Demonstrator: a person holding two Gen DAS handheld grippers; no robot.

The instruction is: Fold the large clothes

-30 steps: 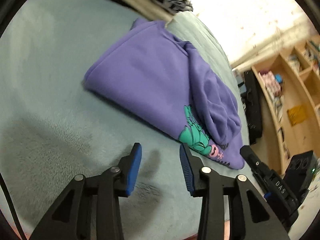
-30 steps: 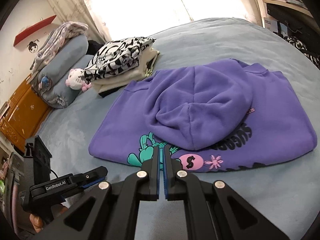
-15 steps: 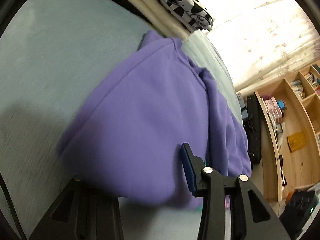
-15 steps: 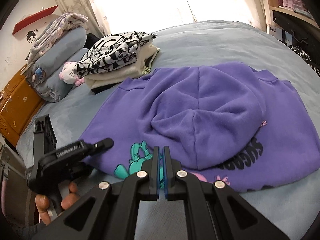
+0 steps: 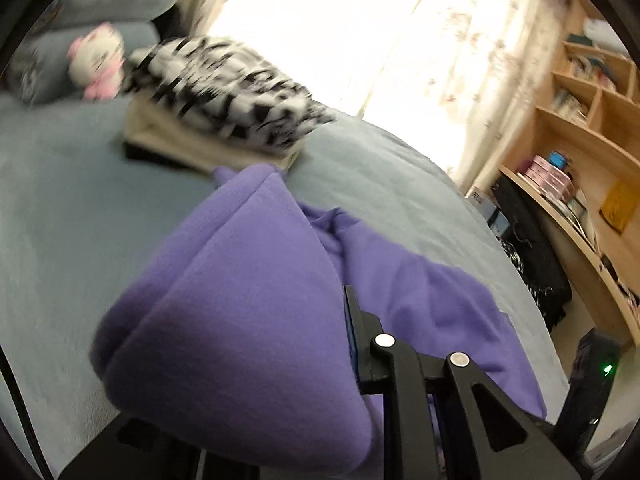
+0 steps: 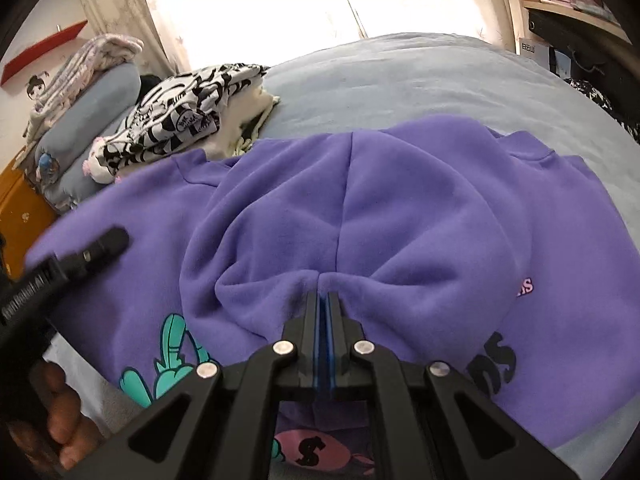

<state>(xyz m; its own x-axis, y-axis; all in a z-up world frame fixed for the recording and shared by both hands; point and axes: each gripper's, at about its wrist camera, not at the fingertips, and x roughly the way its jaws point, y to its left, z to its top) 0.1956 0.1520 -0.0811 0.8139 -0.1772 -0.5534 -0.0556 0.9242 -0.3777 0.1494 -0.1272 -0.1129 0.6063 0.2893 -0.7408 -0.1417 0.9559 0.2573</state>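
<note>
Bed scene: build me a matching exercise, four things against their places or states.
Things:
1. purple hoodie
2. black-and-white patterned garment
3. right gripper
4. pink-and-white plush toy

Places or states:
A. shut, tips at the hood
B. top of the folded pile
C. spread on the bed, one edge lifted by the closing left gripper
D. against the blue pillows

Pairs: 1-C, 2-B, 3-A, 4-D

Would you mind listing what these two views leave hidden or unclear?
- Left wrist view: one finger of the left gripper is buried under the lifted purple hoodie.
- Left wrist view: the folded clothes stack is motion-blurred.
- Right wrist view: the hoodie's print is partly covered by the hood and the right gripper.
</note>
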